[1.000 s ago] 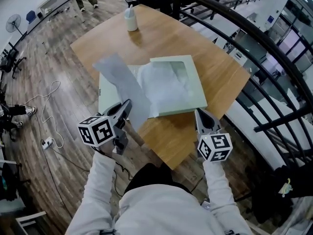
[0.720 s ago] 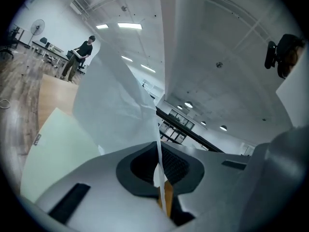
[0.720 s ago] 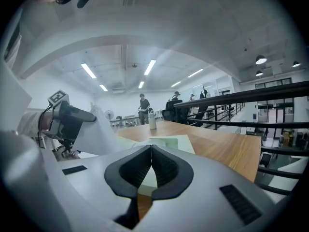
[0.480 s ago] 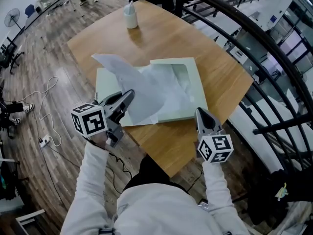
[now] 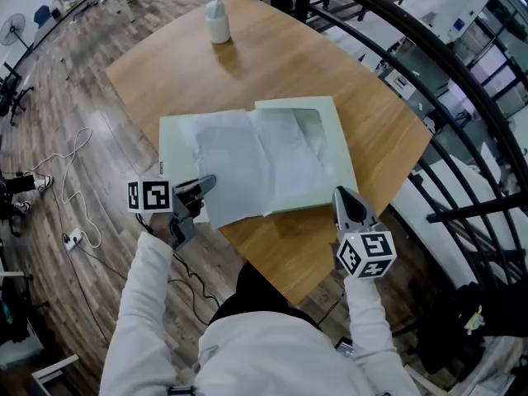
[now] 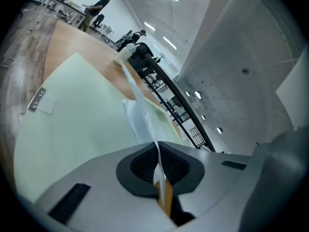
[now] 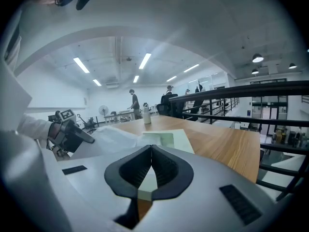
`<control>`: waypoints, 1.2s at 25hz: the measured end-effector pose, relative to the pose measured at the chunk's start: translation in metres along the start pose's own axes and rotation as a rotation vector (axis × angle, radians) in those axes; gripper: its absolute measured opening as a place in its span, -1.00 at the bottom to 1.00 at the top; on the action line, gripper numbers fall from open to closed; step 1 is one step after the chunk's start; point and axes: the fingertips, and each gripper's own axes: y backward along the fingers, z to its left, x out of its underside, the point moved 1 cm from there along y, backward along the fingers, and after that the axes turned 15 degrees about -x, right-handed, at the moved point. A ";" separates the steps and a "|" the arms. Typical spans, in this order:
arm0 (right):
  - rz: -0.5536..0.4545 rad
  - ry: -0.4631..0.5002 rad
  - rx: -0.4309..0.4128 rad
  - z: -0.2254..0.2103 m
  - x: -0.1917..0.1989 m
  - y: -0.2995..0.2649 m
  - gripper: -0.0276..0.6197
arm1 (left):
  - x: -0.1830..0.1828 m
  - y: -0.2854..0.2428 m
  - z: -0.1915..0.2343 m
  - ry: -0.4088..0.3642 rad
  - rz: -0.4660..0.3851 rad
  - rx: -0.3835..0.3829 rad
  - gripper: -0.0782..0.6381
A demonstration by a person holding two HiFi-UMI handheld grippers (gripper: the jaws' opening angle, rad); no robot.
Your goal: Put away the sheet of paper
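A thin white sheet of paper [image 5: 247, 163] lies spread over an open pale green folder [image 5: 176, 137] on the wooden table. My left gripper [image 5: 210, 181] is at the folder's near left corner, shut on the paper's near edge. In the left gripper view the paper [image 6: 143, 122] rises edge-on from between the closed pads of that gripper [image 6: 157, 148], above the folder [image 6: 72, 110]. My right gripper [image 5: 340, 193] hovers by the folder's near right corner, shut with nothing in it. In the right gripper view its tips [image 7: 151, 148] meet in front of the folder [image 7: 171, 140].
A white bottle [image 5: 218, 19] stands at the table's far end. A black railing [image 5: 462, 97] runs close along the table's right side. A cable [image 5: 78, 172] lies on the wooden floor to the left. People stand far off in the room.
The paper was held up and folded over a second ago. My left gripper has since carried it down and to the left, and it now lies flat on the folder. The right gripper has barely moved.
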 end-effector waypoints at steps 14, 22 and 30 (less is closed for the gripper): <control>0.019 -0.009 0.029 0.001 0.002 -0.009 -0.83 | 0.000 -0.030 0.025 -0.014 0.184 -0.049 -0.73; 0.024 -0.011 0.059 -0.004 0.002 -0.013 -0.83 | -0.001 -0.055 0.016 -0.039 0.219 -0.033 -0.73; 0.035 -0.012 0.068 -0.005 0.005 -0.018 -0.83 | 0.001 -0.085 -0.002 -0.082 0.247 -0.023 -0.73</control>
